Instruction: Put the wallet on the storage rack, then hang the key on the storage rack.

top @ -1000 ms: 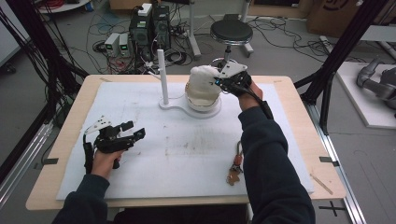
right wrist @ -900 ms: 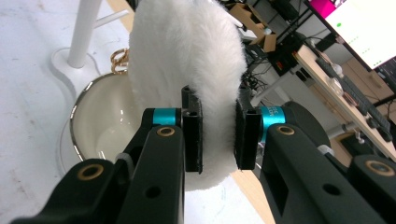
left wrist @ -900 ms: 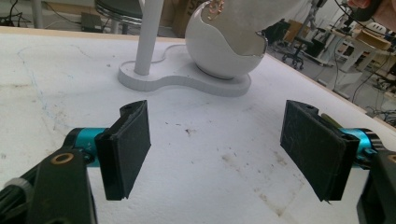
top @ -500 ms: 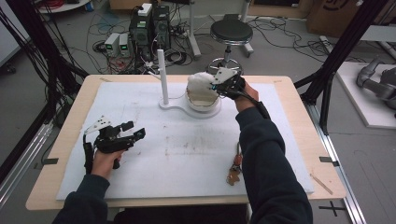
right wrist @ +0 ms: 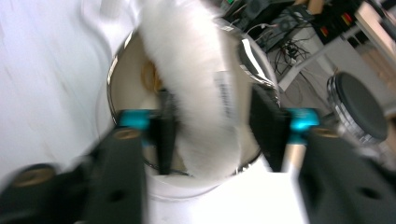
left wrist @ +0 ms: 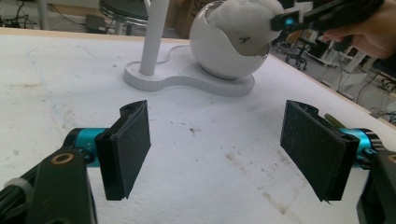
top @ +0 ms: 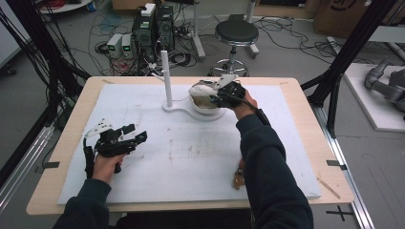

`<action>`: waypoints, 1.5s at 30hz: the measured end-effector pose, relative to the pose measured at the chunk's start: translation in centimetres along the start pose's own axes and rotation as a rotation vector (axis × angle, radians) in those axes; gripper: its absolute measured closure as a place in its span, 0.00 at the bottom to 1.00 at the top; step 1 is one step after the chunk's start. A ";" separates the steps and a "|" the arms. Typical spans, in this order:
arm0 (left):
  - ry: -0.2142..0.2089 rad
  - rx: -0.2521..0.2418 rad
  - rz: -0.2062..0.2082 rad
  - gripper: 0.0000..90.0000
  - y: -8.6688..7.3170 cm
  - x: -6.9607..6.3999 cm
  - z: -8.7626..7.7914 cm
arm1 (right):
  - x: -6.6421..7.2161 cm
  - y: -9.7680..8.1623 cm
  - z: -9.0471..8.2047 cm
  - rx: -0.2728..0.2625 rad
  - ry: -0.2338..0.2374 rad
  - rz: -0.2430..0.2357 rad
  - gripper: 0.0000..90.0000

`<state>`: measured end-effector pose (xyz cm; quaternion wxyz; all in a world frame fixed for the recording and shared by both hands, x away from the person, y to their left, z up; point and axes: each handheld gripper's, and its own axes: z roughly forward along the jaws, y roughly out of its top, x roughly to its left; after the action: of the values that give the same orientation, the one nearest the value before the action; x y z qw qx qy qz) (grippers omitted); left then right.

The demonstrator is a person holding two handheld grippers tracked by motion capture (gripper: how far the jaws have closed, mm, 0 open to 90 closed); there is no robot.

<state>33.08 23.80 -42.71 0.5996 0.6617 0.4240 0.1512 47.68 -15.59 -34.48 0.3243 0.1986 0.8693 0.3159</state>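
A white round bowl (top: 206,109) sits on a flat white stand with an upright post (top: 166,76) at the back middle of the table. A white fluffy soft thing (top: 200,89) lies in the bowl's mouth. My right gripper (top: 213,99) hangs over the bowl from the right. Its jaws have just been opening, and the fluffy thing (right wrist: 196,93) still sits between them, over the bowl rim (right wrist: 112,79). My left gripper (top: 136,132) is held low over the white mat at the left, open and empty (left wrist: 219,158), facing the bowl (left wrist: 224,60).
The white mat (top: 191,157) covers most of the wooden table. A small brown object (top: 236,180) lies near the front edge by the right elbow. A stool (top: 235,33), cables and electronics boxes stand on the floor behind the table.
The right gripper has sunk with the fluffy thing down into the bowl, and its jaws have spread apart. The left hand has stayed where it was.
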 end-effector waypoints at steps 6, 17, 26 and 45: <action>0.018 0.006 0.031 0.25 0.1 -0.1 0.0 | -0.7 -2.0 -3.3 -0.043 0.063 0.228 0.37; 0.023 0.016 0.050 0.25 0.1 -0.1 0.1 | 0.4 -5.6 -8.7 -0.116 0.100 0.356 0.30; 0.025 0.018 0.051 0.25 0.0 -0.2 -0.1 | 3.7 -11.4 -11.3 -0.070 0.090 0.484 0.30; 0.028 0.019 0.063 0.25 0.1 -0.4 0.2 | 9.0 -14.4 -13.7 -0.027 -0.068 0.527 0.37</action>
<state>33.01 23.43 -42.57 0.5821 0.6782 0.4127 0.1755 29.83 -26.81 -40.13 0.2626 0.4244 0.7717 0.3942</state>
